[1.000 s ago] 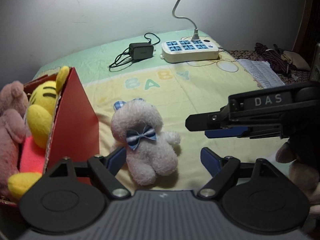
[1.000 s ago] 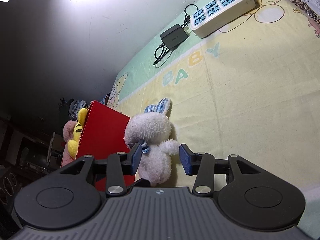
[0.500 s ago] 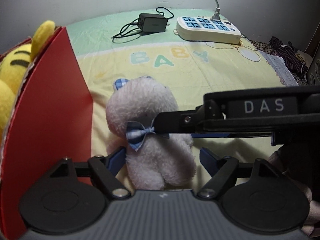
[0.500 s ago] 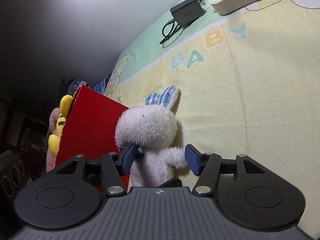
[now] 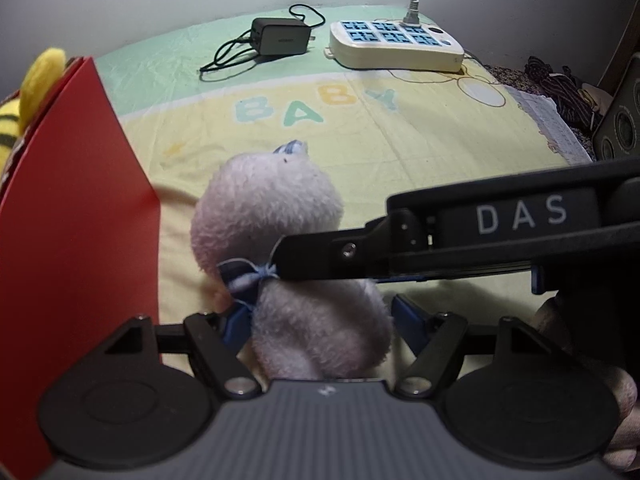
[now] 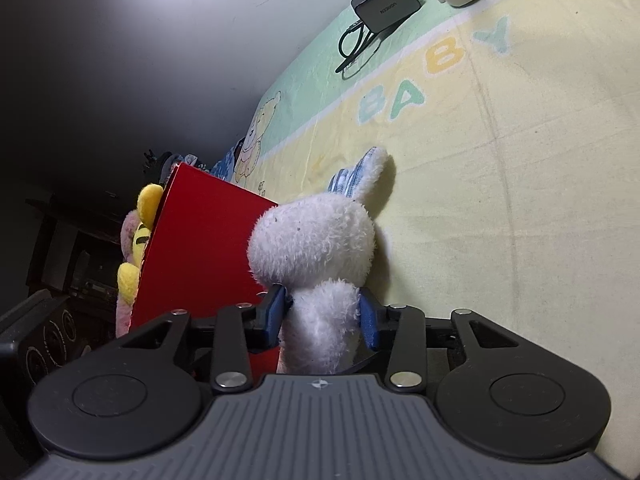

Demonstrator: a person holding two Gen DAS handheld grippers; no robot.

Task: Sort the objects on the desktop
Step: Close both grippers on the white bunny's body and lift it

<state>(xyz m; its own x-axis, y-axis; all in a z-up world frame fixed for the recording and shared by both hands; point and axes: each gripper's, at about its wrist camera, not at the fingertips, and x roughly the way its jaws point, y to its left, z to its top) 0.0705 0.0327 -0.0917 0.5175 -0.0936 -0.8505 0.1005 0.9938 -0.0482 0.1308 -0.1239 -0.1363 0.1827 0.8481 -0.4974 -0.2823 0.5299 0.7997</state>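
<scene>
A yellow-and-green cotton baby sheet (image 5: 400, 152) covers the desk. A red cardboard box (image 6: 200, 256) already holds yellow and pink plush toys (image 6: 138, 240). A fuzzy white stuffed bunny (image 6: 316, 240) lies beside the box, unsorted. The right hand-held gripper (image 6: 322, 316) pinches its body; the left hand-held gripper (image 5: 320, 326) straddles it, spread wide.

Between left jaws: the white bunny (image 5: 280, 264) fills most of the gap.
Left of jaws: the red box (image 5: 76, 216) stands close, like a wall.
Right of jaws: the right gripper (image 6: 322, 314) reaches across.
Ahead: bare sheet (image 5: 360, 148), then charger (image 5: 280, 36) and power strip (image 5: 396, 46).
</scene>
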